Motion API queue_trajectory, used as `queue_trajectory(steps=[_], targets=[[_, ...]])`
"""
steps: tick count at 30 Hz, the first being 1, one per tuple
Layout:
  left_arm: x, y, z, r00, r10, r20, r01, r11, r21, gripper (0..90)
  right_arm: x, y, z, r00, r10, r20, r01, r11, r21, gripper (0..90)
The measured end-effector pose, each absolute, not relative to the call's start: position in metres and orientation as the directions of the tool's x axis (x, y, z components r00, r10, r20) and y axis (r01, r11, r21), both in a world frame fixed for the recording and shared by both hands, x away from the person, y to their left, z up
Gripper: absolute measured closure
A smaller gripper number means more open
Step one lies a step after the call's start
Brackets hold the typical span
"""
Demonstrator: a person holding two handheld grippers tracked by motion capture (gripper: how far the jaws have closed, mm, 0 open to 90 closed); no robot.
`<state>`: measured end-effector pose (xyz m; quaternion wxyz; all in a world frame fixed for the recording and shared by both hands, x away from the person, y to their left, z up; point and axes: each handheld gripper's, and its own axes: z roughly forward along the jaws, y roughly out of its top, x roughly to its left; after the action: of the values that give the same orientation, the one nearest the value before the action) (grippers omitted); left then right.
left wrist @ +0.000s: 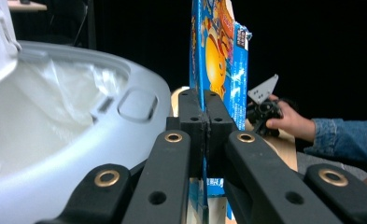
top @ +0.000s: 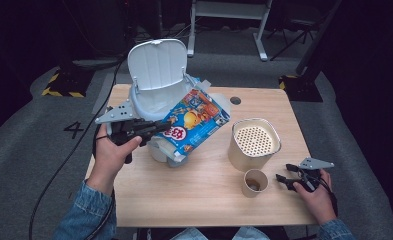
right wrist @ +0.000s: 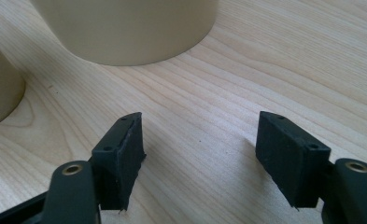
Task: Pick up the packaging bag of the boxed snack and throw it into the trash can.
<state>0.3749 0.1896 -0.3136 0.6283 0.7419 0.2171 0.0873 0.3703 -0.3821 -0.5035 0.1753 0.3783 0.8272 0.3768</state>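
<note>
High view: your left claw (top: 156,126) grips snack bag (top: 196,122) at its 9 o'clock edge; bag's long axis tilts toward open bin (top: 156,75) at 11 o'clock. Right claw (right wrist: 200,158) wide, empty, resting on table (top: 209,195).

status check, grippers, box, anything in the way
Left gripper shut on flattened box, beside open white bin. Right gripper open, empty, on table. Canister and cup off to the side.

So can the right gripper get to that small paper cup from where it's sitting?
Probably yes: the right gripper rests on the table beside the small paper cup, jaws open, with bare wood between them.
</note>
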Motion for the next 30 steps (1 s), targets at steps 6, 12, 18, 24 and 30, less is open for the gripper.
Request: queue_trajectory(steps=[6,12,18,24,30], targets=[[0.379,0.19,-0.304,0.889,0.439,-0.128,0.193,-0.106,0.975,89.1,0.37,-0.382,-0.503,-0.652,0.758,-0.004,0.494,0.43,0.756,33.0],[0.386,0.193,-0.287,0.881,0.458,-0.119,0.179,-0.089,0.98,89.1,0.37,-0.382,-0.503,-0.652,0.758,-0.004,0.494,0.43,0.756,33.1],[0.39,0.192,-0.273,0.876,0.469,-0.111,0.163,-0.072,0.984,89.1,0.37,-0.382,-0.503,-0.652,0.758,-0.005,0.494,0.43,0.756,33.0],[0.395,0.193,-0.261,0.875,0.471,-0.109,0.145,-0.039,0.989,89.0,0.37,-0.382,-0.503,-0.652,0.758,-0.005,0.494,0.43,0.756,33.0],[0.4,0.192,-0.253,0.865,0.488,-0.114,0.136,-0.01,0.991,89.1,0.37,-0.382,-0.503,-0.652,0.758,-0.005,0.494,0.43,0.756,33.1]])
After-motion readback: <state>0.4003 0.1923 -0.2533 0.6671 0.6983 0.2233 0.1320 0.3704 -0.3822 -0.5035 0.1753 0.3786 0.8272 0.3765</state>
